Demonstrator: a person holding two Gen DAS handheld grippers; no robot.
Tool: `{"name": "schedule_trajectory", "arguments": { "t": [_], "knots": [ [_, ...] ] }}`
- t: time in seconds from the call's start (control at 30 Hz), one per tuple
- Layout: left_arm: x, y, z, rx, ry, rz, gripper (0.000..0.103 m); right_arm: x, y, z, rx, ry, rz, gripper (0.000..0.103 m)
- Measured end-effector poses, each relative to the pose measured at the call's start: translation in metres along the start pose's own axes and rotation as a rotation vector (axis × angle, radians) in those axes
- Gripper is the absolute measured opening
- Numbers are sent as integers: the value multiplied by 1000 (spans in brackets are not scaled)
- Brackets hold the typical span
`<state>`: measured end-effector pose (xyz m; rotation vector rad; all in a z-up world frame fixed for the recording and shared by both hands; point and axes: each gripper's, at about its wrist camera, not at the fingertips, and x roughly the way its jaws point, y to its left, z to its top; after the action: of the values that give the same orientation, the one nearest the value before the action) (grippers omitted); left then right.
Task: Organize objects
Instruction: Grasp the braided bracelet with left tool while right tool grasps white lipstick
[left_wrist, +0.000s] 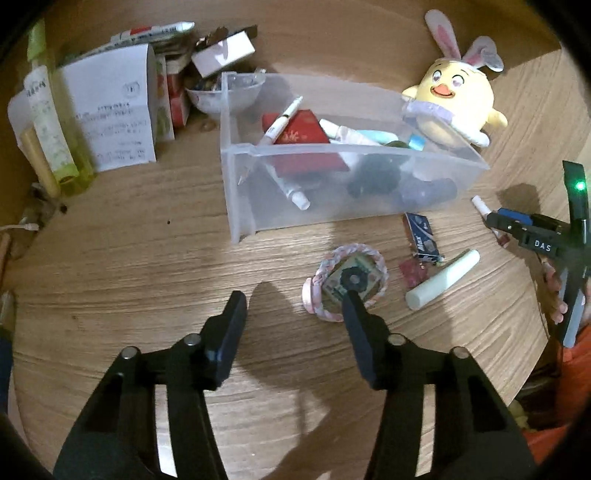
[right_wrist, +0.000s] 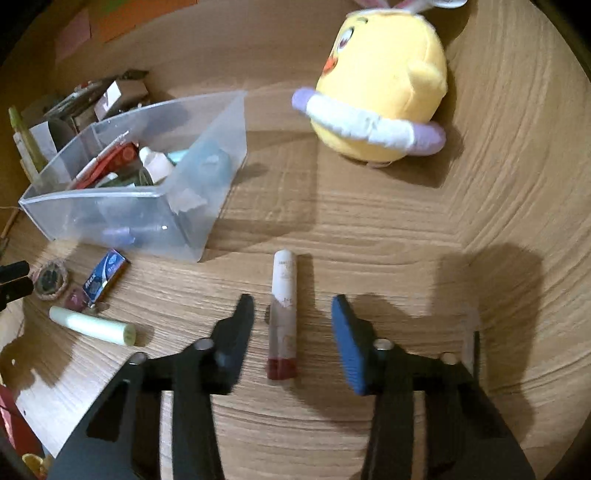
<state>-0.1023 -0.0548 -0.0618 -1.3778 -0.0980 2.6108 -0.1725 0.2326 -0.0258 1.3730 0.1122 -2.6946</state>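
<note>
A clear plastic bin (left_wrist: 332, 184) (right_wrist: 122, 221) holds pens, a red packet and tubes. My left gripper (left_wrist: 295, 301) is open above the wooden table, its right finger over a pink braided ring (left_wrist: 345, 282) (right_wrist: 50, 280) that holds a dark round piece. My right gripper (right_wrist: 291, 306) (left_wrist: 517, 225) is open, its fingers on either side of a white-capped tube with a red base (right_wrist: 282, 314) lying on the table; the tube's cap end shows in the left wrist view (left_wrist: 480, 205). A blue packet (left_wrist: 421, 236) (right_wrist: 105, 275) and a pale green tube (left_wrist: 443, 278) (right_wrist: 92, 325) lie in front of the bin.
A yellow chick plush with bunny ears (left_wrist: 458, 99) (right_wrist: 380, 85) stands behind the bin's right end. Boxes, a white card (left_wrist: 110, 110), bottles (left_wrist: 48, 125) and a small bowl (left_wrist: 225, 92) crowd the back left. A small dark red wrapper (left_wrist: 413, 271) lies by the blue packet.
</note>
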Motion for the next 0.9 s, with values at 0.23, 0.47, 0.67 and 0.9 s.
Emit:
{"name": "schedule_trajectory", "arguments": {
  "t": [0.23,0.47,0.67,0.9],
  "knots": [
    [11,-9,2,45,18,22,26,6,7,1,-16,4,5,14],
    [2,-9,4,33,-12,23,11,-7,10,1,-14,-50,10,14],
    [-27,-13,12,34,-87,17,11,-38,15,8,-15,-138,39,14],
    [-56,-22,36,40,-205,-4,11,-74,32,25,-33,-261,83,14]
  ]
}}
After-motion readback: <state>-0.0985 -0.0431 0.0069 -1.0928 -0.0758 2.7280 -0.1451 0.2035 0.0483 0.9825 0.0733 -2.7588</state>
